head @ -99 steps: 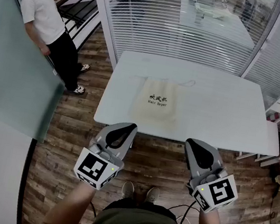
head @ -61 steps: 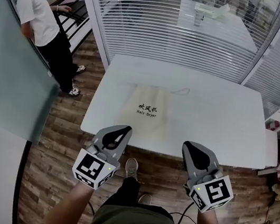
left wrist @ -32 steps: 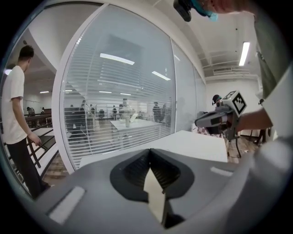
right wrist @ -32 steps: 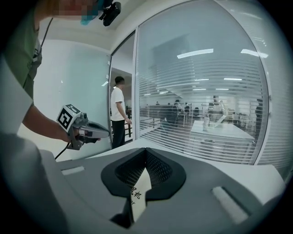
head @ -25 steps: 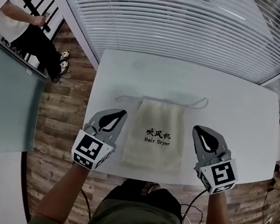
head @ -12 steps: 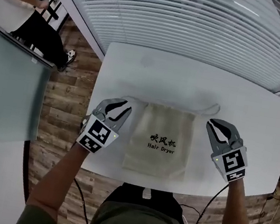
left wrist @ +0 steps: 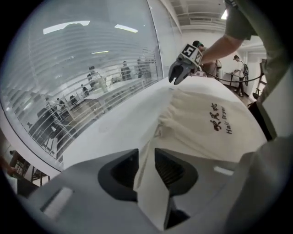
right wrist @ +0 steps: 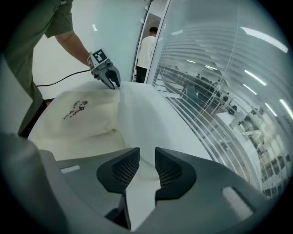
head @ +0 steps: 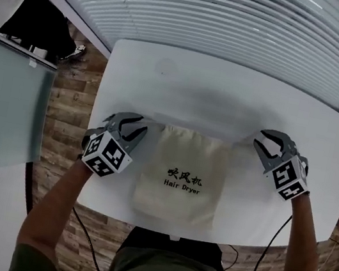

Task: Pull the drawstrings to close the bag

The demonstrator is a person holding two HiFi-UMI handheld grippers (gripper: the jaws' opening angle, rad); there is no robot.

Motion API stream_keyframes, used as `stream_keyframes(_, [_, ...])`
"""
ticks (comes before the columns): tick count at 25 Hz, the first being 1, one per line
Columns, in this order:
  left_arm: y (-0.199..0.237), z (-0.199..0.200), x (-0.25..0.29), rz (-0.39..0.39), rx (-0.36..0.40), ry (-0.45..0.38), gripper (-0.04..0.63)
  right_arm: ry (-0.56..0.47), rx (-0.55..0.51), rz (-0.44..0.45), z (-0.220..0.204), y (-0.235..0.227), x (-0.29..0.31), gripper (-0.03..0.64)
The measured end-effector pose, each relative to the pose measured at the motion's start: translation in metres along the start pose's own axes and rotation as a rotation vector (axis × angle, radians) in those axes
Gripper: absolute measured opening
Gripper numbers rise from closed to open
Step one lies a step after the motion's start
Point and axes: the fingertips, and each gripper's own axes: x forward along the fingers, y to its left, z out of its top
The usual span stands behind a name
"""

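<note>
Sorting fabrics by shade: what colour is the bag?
Cream; the bag shows best in the head view.

Both arms reach forward, left gripper (head: 136, 126) and right gripper (head: 266, 142) held low — jaws apart.

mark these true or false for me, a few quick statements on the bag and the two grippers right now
1. The bag lies flat on the white table. True.
2. The left gripper has its jaws clamped shut. False: they stand apart.
3. The bag's print includes the words "Hair Dryer". True.
4. The right gripper is at the same corner of the bag as the left gripper. False: it is at the opposite top corner.
5. The bag hangs in the air between the grippers. False: it rests on the table.
</note>
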Motion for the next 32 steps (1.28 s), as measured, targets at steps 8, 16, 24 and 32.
stream_keyframes(8, [-0.003, -0.005, 0.012, -0.028, 0.021, 0.023, 0.075, 0.093, -0.135, 0.143, -0.027, -0.003, 0.030, 0.107])
stream_keyframes(16, [0.000, -0.010, 0.010, -0.039, 0.031, 0.027, 0.077, 0.099, -0.097, 0.273, -0.032, -0.006, 0.035, 0.106])
stream_keyframes(24, [-0.002, -0.008, 0.010, -0.143, 0.024, 0.032, 0.038, 0.099, -0.056, 0.339, -0.029, -0.005, 0.030, 0.035])
stream_keyframes(32, [0.002, -0.007, 0.004, -0.136, 0.136, 0.115, 0.015, 0.128, -0.108, 0.210, -0.025, -0.009, 0.019, 0.017])
